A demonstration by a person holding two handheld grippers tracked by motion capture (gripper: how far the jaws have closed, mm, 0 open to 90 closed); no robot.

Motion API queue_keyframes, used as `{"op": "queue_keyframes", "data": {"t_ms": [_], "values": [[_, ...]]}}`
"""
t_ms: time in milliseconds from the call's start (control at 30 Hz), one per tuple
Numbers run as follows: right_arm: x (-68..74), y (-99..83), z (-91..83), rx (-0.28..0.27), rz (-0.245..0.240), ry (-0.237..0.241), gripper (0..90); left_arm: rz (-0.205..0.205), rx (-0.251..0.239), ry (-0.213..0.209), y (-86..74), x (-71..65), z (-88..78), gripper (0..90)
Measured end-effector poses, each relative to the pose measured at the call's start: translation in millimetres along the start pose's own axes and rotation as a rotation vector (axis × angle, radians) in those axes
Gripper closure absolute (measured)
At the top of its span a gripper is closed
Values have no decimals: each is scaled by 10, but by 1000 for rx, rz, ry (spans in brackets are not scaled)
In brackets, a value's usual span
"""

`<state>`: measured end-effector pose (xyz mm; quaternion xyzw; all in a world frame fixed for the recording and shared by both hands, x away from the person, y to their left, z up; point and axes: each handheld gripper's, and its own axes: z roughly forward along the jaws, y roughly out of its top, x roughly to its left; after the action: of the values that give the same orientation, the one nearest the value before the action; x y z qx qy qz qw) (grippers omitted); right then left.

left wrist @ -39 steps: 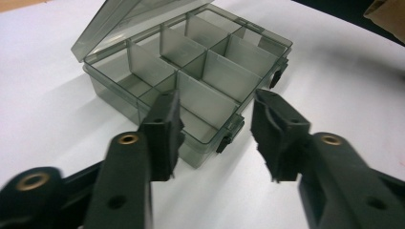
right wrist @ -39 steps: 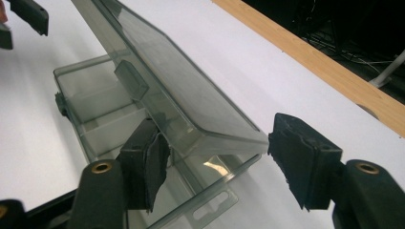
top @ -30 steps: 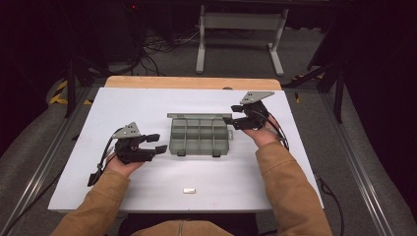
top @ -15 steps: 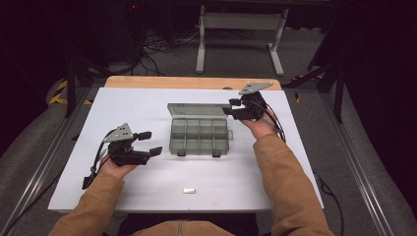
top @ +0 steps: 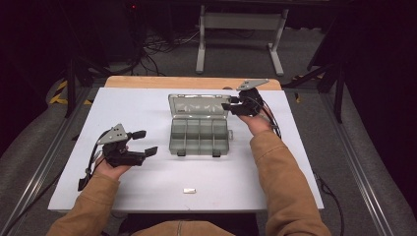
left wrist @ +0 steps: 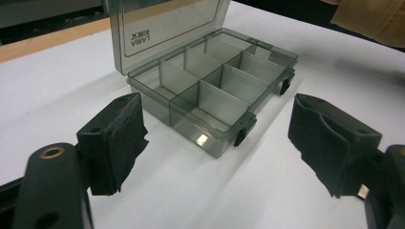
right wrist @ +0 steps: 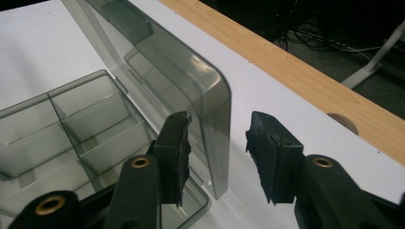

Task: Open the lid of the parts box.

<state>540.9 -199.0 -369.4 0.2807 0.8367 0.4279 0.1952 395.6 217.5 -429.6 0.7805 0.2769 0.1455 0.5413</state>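
Dark floor strewn with cables rings a white table (top: 147, 103) with a wooden strip along its far edge, and at the middle of that table sits the smoky grey translucent plastic compartment box (top: 199, 137), divided into rows of small compartments, two black latches on its near edge. Its hinged clear lid (top: 199, 105) stands raised at the far side, tilted back a little.

Over to the right claw (top: 227, 104), up by the lid's right corner: in the right gripper view the lid's edge (right wrist: 217, 129) sits right between the two black jaws, one jaw on the box side, one on the outer side. The jaws have just been closing in, yet a gap shows on the outer side of the lid; whether the inner pad touches the plastic I cannot tell. So it's a straddle, not a firm pinch.

Now the left claw (top: 145, 141), low on the left, just beside the box's left front corner and apart from it. Its jaws have just been opening and stand wide, nothing between them; the left gripper view looks straight across bare table at the box (left wrist: 215, 100) beyond.

Near the front edge lies a small pale rectangular piece (top: 190, 190), well apart from both hands.
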Motion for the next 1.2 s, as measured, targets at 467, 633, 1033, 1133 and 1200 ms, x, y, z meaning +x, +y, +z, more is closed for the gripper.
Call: {"op": "queue_keyframes", "data": {"t_ms": [467, 633, 1033, 1133, 1200], "values": [[-63, 2, 129, 8, 7, -28, 624, -3, -18, 18, -17, 27, -85, 205], [-88, -5, 172, 13, 17, -27, 623, -4, -22, 25, -22, 35, -103, 204], [-118, -15, 280, 28, 29, -36, 622, -7, -23, 27, -32, 52, -125, 203], [-128, -22, 307, 31, 31, -37, 623, -9, -24, 28, -35, 56, -129, 203], [-133, -28, 325, 32, 34, -39, 622, -12, -24, 27, -38, 56, -130, 203]]}}
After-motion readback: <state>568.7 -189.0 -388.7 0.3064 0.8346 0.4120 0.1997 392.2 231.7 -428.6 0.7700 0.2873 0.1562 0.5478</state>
